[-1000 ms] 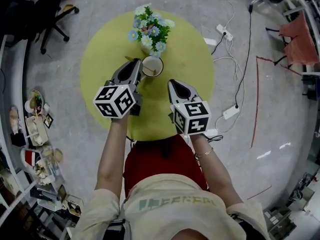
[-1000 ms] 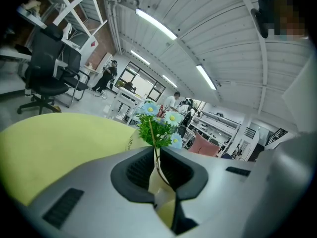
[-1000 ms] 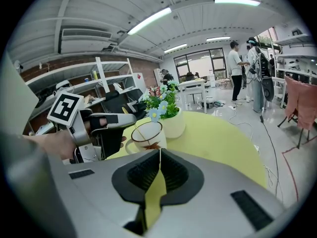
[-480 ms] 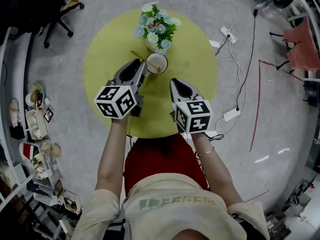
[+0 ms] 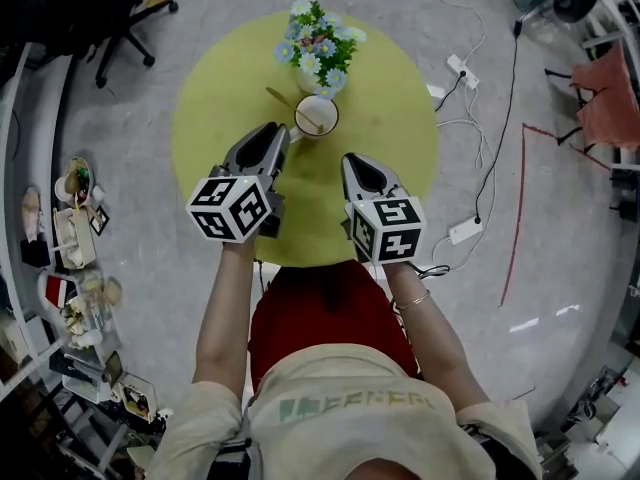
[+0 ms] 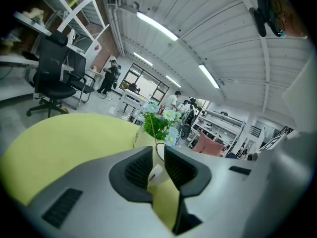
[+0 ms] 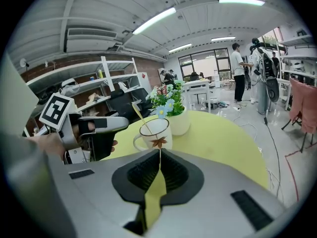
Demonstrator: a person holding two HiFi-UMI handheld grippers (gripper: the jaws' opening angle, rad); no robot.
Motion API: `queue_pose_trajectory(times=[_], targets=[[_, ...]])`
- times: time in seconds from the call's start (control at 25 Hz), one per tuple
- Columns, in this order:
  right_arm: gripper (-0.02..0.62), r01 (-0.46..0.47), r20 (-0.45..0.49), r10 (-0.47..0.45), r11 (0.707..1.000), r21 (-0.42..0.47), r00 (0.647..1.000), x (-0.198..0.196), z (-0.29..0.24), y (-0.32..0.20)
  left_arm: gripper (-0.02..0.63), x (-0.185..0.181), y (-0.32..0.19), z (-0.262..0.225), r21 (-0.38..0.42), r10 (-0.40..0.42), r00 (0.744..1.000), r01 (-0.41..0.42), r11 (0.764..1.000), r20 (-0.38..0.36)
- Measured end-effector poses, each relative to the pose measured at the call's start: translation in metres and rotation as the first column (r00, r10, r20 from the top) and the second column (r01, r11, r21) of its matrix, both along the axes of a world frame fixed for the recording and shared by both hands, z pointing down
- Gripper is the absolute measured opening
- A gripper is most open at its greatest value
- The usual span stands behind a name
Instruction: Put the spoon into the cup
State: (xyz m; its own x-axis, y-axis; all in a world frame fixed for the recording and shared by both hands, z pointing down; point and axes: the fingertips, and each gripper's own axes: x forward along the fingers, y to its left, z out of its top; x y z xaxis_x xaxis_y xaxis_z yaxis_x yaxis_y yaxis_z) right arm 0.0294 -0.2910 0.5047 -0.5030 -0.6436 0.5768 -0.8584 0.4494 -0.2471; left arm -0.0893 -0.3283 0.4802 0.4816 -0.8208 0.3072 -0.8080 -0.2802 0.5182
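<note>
Left tool (image 5: 277,130) drawn back off cup (image 5: 316,116), slightly spread, right tool (image 5: 353,159) pressed together, spoon (image 5: 286,101) inside.

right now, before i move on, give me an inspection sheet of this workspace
surface: round yellow table.
job's things: spoon stands in the cup, handle leaning out over the rim.
clutter: pot of flowers close behind the cup.
grippers: left tool beside the cup, jaws slightly apart, nothing between them; right tool nearer the person, jaws together, empty.
cables: corded power strips on the floor to the person's right of the table.
surroundings: office chair; crowded shelves on the person's left.
</note>
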Motion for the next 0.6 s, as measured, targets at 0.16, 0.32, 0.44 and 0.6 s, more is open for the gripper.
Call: queue_pose_trajectory(times=[0.16,0.32,0.44,0.6], targets=[[0.037,0.010,0.005,-0.010,1.000,0.009,1.000,0.003,-0.004,0.008,0.072,-0.003,0.015,-0.001,-0.004,-0.029,0.999,0.029,1.000,0.029],[0.037,0.012,0.014,-0.013,1.000,0.026,1.000,0.009,-0.009,0.016,0.055,-0.002,0.031,-0.001,-0.007,-0.051,0.996,0.052,0.999,0.070],[0.037,0.009,0.020,-0.010,0.999,0.039,1.000,0.015,-0.015,0.023,0.045,0.001,0.043,-0.005,0.001,-0.054,0.993,0.054,0.999,0.102],[0.037,0.006,0.035,-0.008,0.999,0.052,0.999,0.023,-0.021,0.035,0.031,0.009,0.062,-0.011,0.013,-0.059,0.989,0.057,0.998,0.138]])
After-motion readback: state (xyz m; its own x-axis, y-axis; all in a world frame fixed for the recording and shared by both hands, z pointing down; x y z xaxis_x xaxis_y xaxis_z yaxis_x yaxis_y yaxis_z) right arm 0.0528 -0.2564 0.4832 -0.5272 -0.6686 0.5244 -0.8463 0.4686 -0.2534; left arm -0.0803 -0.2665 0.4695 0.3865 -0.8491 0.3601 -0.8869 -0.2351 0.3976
